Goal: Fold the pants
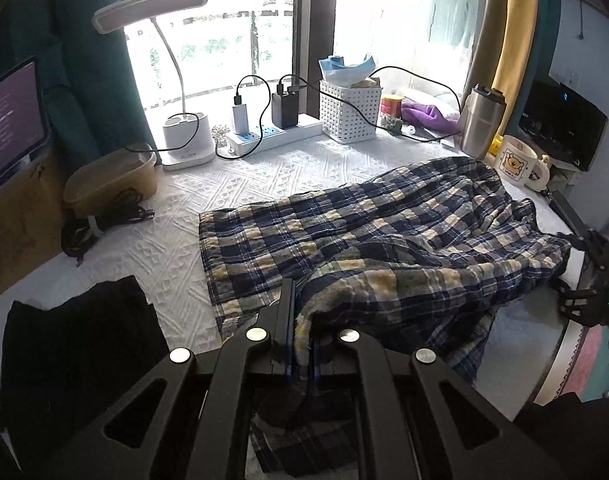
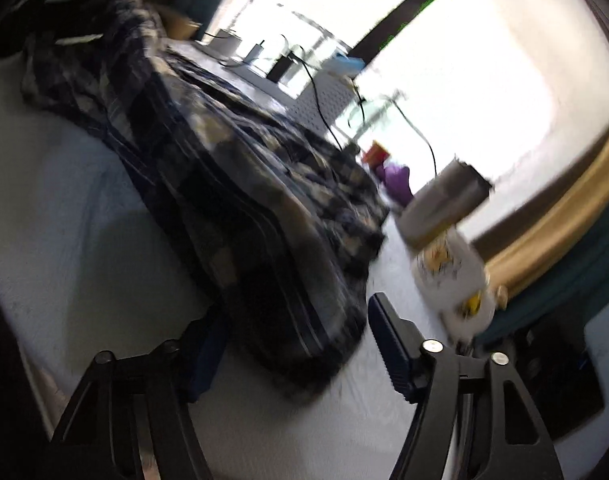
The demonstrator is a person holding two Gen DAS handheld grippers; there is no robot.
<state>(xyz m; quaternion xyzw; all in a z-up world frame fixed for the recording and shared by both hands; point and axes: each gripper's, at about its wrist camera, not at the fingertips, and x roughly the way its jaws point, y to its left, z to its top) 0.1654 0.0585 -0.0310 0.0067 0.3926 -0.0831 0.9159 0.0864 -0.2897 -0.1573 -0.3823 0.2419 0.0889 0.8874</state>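
Note:
Blue, yellow and white plaid pants [image 1: 384, 232] lie rumpled across the white textured table cover [image 1: 164, 232]. My left gripper [image 1: 302, 332] is shut on a near edge of the plaid fabric, which bunches up between its pads. The right wrist view is blurred and tilted. In it, my right gripper [image 2: 294, 312] stands open, with the end of the pants [image 2: 244, 184] lying between its fingers, and the pads are apart from the cloth. That gripper also shows as a dark shape [image 1: 572, 268] at the pants' right end in the left wrist view.
Along the window stand a desk lamp [image 1: 184, 132], a power strip [image 1: 272, 136], a white basket [image 1: 350, 112], a steel tumbler [image 1: 482, 120] and a bear mug [image 1: 520, 162]. A dark garment [image 1: 84, 340] lies near left. Behind it are a tan container [image 1: 112, 180] and a monitor [image 1: 12, 120].

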